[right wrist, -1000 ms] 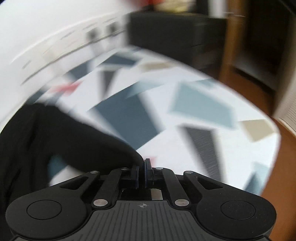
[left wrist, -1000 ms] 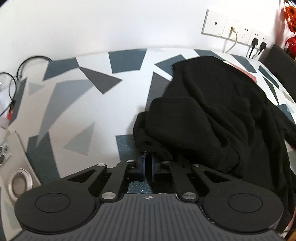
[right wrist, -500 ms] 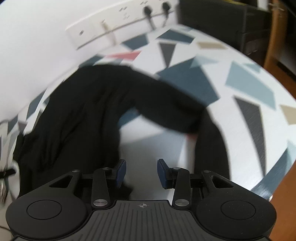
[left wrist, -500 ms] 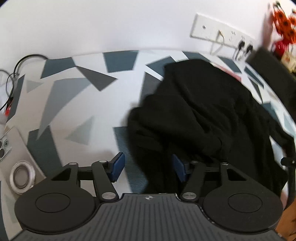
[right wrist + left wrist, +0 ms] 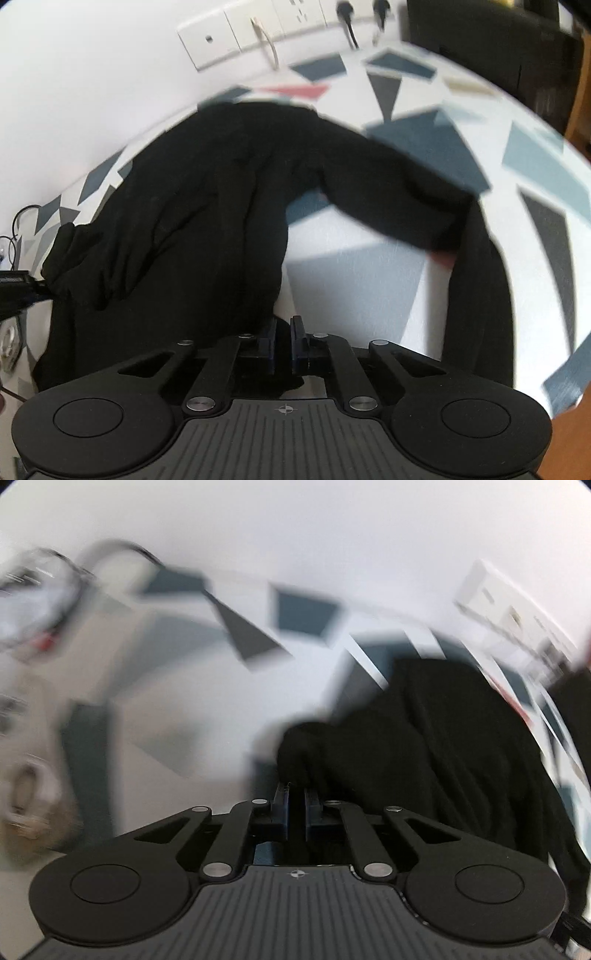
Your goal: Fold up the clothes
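Note:
A black garment lies crumpled on the table's patterned cloth, one sleeve reaching out to the right. My right gripper is shut on the garment's near edge, with black cloth bunched between its pads. In the blurred left wrist view my left gripper is shut, its tips buried in the left corner of the garment. The right wrist view shows the left gripper's fingers at the far left, pinching a gathered corner of the cloth.
Wall sockets with plugged cables sit behind the table. A dark cabinet stands at the back right. Cables and a blurred ring-shaped object lie at the table's left end. Wooden floor shows past the right edge.
Both grippers were shut on cloth a second ago, stood open half a second ago, and are shut on the garment again. The right one has shifted left toward the garment's body. The left view has rolled and blurred.

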A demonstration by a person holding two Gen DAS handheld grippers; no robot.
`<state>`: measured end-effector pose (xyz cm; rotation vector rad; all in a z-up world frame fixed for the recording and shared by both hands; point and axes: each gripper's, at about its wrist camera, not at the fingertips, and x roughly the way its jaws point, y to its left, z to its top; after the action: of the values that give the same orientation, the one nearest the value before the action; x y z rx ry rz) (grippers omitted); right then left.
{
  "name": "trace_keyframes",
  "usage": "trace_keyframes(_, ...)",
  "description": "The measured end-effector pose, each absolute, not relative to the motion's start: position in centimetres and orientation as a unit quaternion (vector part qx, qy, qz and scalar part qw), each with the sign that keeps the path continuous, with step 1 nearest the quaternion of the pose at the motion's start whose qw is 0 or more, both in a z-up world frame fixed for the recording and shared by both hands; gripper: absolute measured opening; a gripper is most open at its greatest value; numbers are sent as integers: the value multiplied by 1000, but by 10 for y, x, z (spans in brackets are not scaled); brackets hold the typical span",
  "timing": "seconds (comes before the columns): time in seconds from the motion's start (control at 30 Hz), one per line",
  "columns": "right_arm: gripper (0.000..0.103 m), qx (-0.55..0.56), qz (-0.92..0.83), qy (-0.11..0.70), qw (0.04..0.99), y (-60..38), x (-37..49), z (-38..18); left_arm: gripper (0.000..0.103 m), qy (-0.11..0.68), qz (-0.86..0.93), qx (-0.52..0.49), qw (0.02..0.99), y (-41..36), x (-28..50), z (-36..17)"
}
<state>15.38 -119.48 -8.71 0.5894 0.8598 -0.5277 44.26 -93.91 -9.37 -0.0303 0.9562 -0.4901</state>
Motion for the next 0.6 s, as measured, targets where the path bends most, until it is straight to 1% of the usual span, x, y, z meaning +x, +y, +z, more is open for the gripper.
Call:
trace_keyframes(0.07,6,264,-266,397,838,-1199,148,-79,8,427,-200,-24,881,-921,443,-79)
trace_keyframes(0.13,5,274,-281,398,829,-1208,137,-75,8,405,-171,-30,898,-902,443,-64)
trace_keyframes(0.23,5,295,-300,413,808,-1217,122,-73,8,415,-144,-26,898,-879,442,-57)
trace_keyframes(0.33,6,318,-323,434,779,-1219,110,-77,10,443,-125,5,888,-875,437,-65)
trace_keyframes(0.37,7,331,-330,439,768,-1219,106,-80,12,451,-124,15,884,-877,434,-69)
trace_keyframes(0.4,8,345,-338,442,756,-1220,104,-82,20,457,-132,24,879,-881,431,-73)
trace_keyframes(0.43,13,351,-343,442,751,-1221,103,-83,25,459,-143,29,876,-884,427,-75)
trace_keyframes(0.47,21,352,-346,440,750,-1220,104,-82,39,460,-155,32,874,-889,423,-76)
trace_keyframes(0.5,26,353,-349,437,750,-1219,105,-81,53,459,-167,35,872,-894,420,-75)
trace_keyframes(0.53,32,353,-352,434,750,-1218,106,-81,57,453,-182,36,872,-901,416,-73)
trace_keyframes(0.6,34,346,-348,422,763,-1218,112,-74,67,433,-222,38,873,-915,405,-66)
